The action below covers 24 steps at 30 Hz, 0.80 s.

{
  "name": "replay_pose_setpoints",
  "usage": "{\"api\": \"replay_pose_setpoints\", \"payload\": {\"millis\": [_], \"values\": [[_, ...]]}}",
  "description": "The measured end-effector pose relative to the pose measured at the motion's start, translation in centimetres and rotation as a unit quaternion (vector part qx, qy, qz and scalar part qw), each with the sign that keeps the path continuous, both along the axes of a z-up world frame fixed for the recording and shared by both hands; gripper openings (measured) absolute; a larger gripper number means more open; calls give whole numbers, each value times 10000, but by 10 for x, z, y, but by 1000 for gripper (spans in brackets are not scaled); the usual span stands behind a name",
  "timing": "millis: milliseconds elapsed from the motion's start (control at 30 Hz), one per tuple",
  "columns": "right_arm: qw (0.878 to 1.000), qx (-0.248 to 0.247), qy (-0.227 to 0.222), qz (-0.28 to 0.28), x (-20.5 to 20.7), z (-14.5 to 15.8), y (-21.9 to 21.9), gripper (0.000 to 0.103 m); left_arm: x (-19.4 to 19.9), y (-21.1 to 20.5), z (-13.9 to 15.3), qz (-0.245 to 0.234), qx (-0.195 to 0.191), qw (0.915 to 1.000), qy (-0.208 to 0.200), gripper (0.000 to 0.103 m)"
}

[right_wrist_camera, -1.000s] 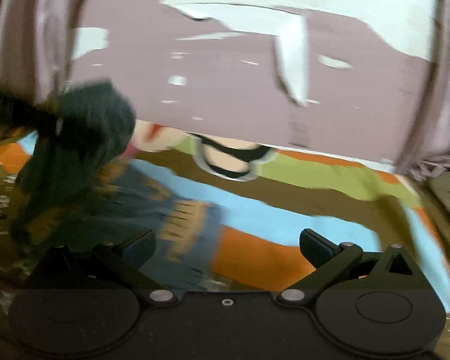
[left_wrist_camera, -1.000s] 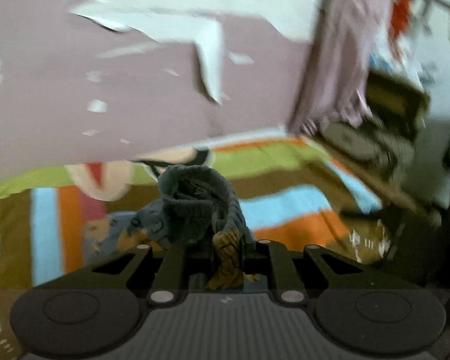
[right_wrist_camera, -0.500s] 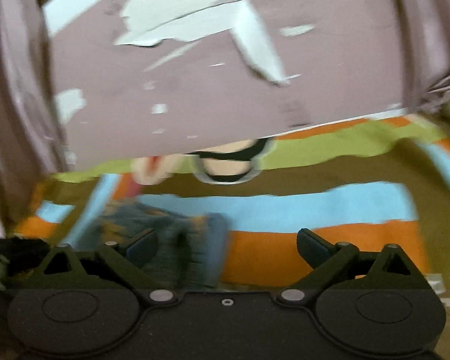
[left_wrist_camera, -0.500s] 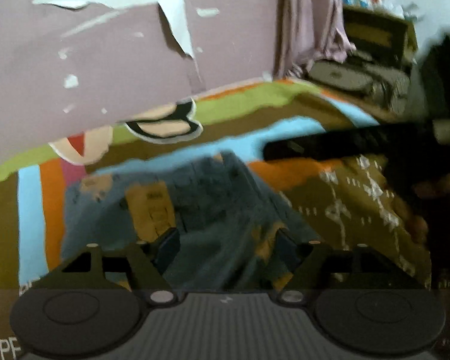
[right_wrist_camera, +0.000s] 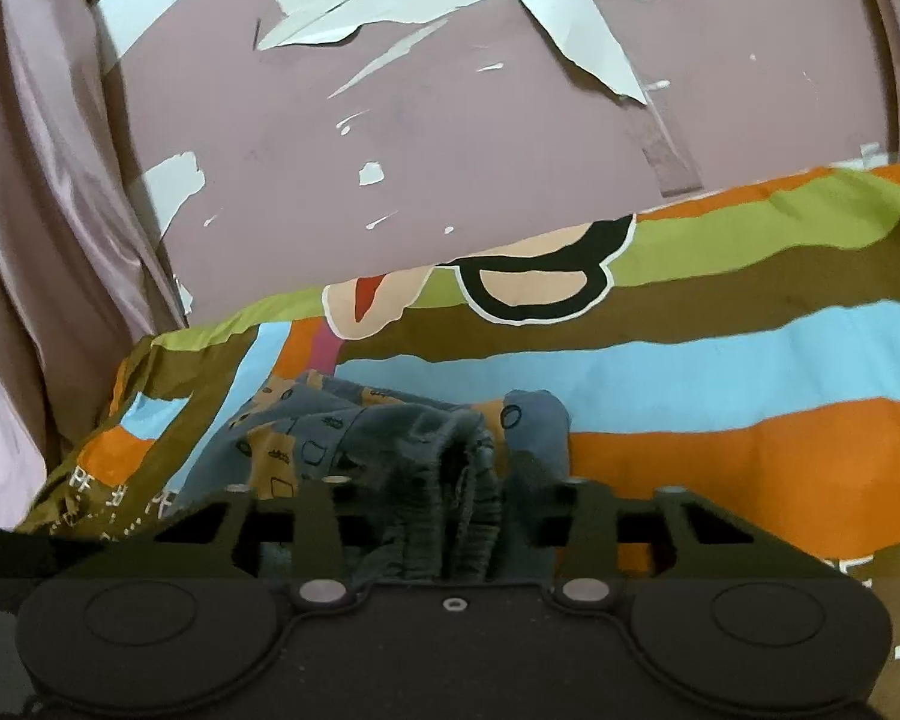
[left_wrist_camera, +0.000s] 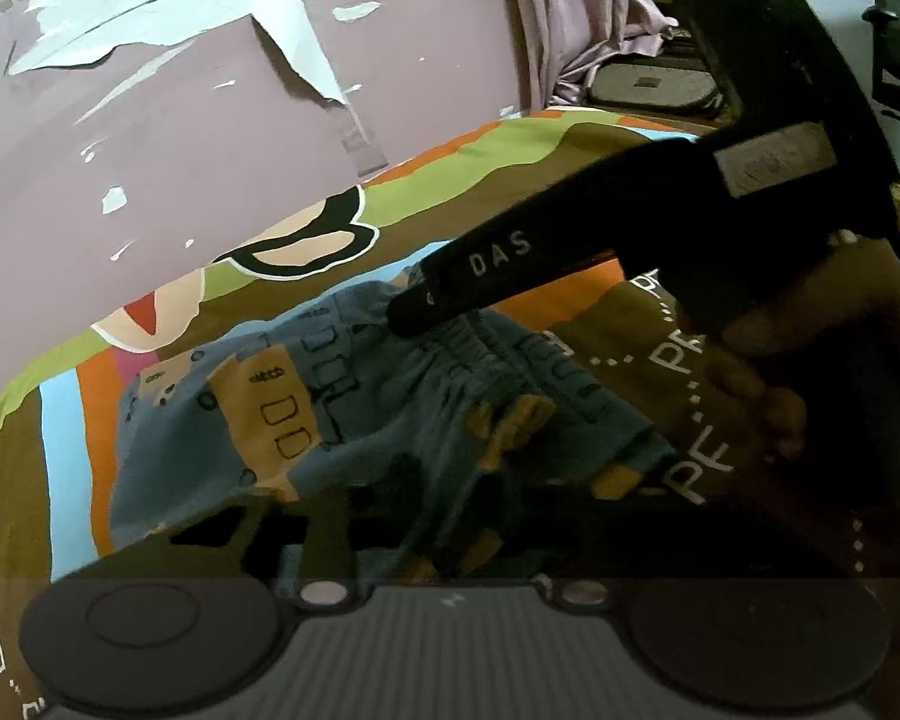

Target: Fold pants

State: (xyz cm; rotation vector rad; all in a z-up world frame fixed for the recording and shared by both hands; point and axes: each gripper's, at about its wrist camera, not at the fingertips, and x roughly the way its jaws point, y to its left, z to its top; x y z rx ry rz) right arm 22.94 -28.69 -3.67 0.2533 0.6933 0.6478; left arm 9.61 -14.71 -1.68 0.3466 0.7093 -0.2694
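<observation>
The pants (right_wrist_camera: 390, 456) are lying bunched, long axis unclear — the right gripper (right_wrist_camera: 450, 516) is now pinching their waistband, the left gripper (left_wrist_camera: 426, 534) having released; its spread is unclear.

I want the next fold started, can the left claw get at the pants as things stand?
Probably yes. The left claw is already down on the blue pants with cloth between its fingers, and the right claw sits farther along at the waistband, not in its way.
</observation>
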Motion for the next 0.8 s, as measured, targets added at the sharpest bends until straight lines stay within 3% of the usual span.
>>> {"api": "replay_pose_setpoints", "payload": {"millis": [100, 233, 367, 433, 567, 633, 700, 733, 800], "values": [[10000, 58, 28, -9, -1, 1, -2, 16, -3, 0, 3, 30, -59, 9999, -93, 10], [9999, 88, -24, -51, -6, 17, -6, 14, -6, 9, 17, 136, -514, 9985, -143, 7], [9998, -162, -118, -85, -14, 32, -12, 14, -9, 10, 23, -60, -672, 9976, -162, 8], [9990, -436, -93, -85, -15, 27, -11, 25, -4, 7, 14, -136, -605, 9980, 119, 15], [9956, -892, 118, -255, -14, 8, -9, 48, -6, 10, 6, -81, -674, 9970, 375, 55], [9947, -968, -51, -351, -18, 12, -11, 74, -9, 17, 13, -97, -878, 9955, 330, 62], [9918, -1105, -401, -499, -25, 18, -12, 93, -11, 28, 20, 30, -1115, 9934, 278, 70], [9906, -1146, -517, -547, -28, 19, -13, 98, -12, 35, 24, 156, -1256, 9917, 230, 73], [9890, -1203, -648, -571, -33, 22, -11, 98, -13, 51, 31, 532, -1564, 9862, 109, 83]]}}
